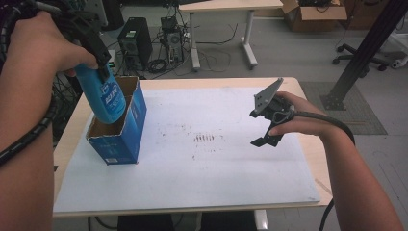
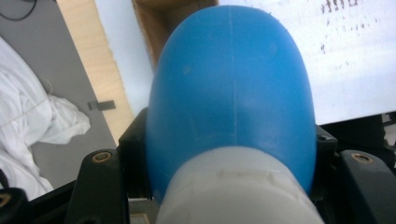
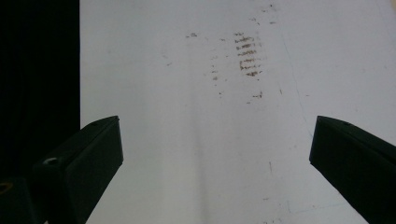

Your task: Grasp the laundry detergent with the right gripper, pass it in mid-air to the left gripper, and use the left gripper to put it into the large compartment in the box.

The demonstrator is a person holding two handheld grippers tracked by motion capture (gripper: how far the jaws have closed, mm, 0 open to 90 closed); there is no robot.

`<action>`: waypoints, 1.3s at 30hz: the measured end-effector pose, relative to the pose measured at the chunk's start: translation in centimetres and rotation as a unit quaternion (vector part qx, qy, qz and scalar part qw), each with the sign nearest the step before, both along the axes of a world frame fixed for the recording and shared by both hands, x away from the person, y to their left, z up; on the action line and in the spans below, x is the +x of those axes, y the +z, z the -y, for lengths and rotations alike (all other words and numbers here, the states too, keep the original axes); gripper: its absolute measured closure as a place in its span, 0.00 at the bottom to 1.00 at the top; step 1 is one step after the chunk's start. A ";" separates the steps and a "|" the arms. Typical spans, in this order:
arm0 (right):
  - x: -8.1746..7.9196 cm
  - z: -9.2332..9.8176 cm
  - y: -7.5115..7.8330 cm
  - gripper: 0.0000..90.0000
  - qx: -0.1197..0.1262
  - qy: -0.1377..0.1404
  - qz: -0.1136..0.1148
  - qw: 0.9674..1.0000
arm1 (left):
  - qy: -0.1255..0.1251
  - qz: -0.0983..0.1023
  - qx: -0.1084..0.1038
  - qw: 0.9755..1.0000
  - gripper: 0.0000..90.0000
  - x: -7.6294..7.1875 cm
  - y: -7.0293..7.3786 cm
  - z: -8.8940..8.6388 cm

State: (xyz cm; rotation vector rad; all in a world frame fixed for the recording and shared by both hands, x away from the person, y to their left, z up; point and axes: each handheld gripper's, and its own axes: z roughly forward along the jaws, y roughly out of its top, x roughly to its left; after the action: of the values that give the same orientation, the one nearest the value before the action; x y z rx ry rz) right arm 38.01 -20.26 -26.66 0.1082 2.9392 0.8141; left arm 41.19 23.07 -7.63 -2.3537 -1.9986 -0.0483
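A blue bottle (image 1: 105, 98) with a white cap end (image 2: 233, 196) hangs bottom-down, its lower part inside the open top of a blue cardboard box (image 1: 129, 132). My left gripper (image 1: 102, 61) is shut on the bottle's upper part, with black jaws on both sides of it. The box's brown inside (image 2: 161, 28) lies just beyond the bottle. The box stands at the left of a white sheet (image 1: 207, 168) on the table. My right gripper (image 1: 260, 129) hovers over the sheet's right side, open (image 3: 217, 154), with nothing between its jaws.
Faint brown smudges (image 1: 204, 138) mark the middle of the sheet. The wooden table edge (image 1: 312, 159) shows past it. Behind the table are a desk (image 1: 221, 7), computer towers (image 1: 134, 41), cables, an office chair (image 1: 358, 55) and a black frame post (image 1: 365, 50). White cloth (image 2: 32, 121) lies on the floor.
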 end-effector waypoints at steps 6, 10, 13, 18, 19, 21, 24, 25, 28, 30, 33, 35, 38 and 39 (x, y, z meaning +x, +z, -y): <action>0.1 -0.2 0.2 0.03 -0.010 0.005 -0.002 1.000 | 0.030 0.002 0.001 1.000 0.43 0.6 -0.2 -1.1; 0.1 -0.4 0.2 0.03 -0.017 0.009 -0.005 1.000 | 0.044 0.001 0.006 0.999 0.43 0.9 -0.6 -1.5; 0.1 -0.6 0.2 0.03 -0.025 0.010 -0.010 1.000 | 0.052 0.001 0.007 0.999 0.43 1.1 -1.1 -2.0; 0.2 -0.7 0.3 0.03 -0.031 0.011 -0.012 0.999 | 0.057 0.001 0.005 0.998 0.43 1.4 -2.0 -2.6; 0.2 -0.7 0.4 0.03 -0.031 0.010 -0.012 0.999 | 0.055 0.002 0.006 0.998 0.43 1.4 -2.3 -2.7; 0.2 -0.7 0.4 0.03 -0.032 0.010 -0.013 0.999 | 0.054 0.000 0.007 0.998 0.43 1.5 -2.7 -2.7; 0.2 -0.8 0.3 0.03 -0.032 0.011 -0.013 0.999 | 0.055 -0.001 0.008 0.998 0.43 1.6 -3.5 -2.7; 0.2 -0.8 0.3 0.03 -0.032 0.012 -0.013 0.999 | 0.051 -0.004 0.008 0.999 0.43 1.7 -3.8 -2.8; 0.1 -0.9 0.3 0.03 -0.034 0.012 -0.014 0.999 | 0.051 -0.009 0.003 0.999 0.43 1.9 -4.6 -2.8; 0.1 -0.9 0.3 0.03 -0.035 0.012 -0.014 0.999 | 0.050 -0.012 0.001 0.999 0.43 2.0 -5.2 -2.8; 0.0 -0.9 0.2 0.03 -0.035 0.012 -0.014 0.999 | 0.049 -0.017 0.006 0.999 0.43 2.2 -6.3 -2.8; 0.0 -0.9 0.2 0.03 -0.034 0.011 -0.015 0.999 | 0.048 -0.019 0.009 0.999 0.43 2.3 -7.0 -2.8; 0.1 -0.9 0.0 0.03 -0.040 0.009 -0.019 0.999 | 0.048 -0.021 0.006 0.999 0.43 2.4 -7.9 -2.8; 0.1 -0.9 0.0 0.03 -0.041 0.010 -0.021 0.999 | 0.047 -0.022 0.005 0.999 0.43 2.4 -8.2 -2.8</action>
State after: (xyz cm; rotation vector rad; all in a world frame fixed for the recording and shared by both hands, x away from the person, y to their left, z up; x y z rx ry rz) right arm 38.13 -19.37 -26.69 0.0931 3.0132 0.7007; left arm 43.60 25.89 -15.87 -2.2330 -2.0799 -0.0028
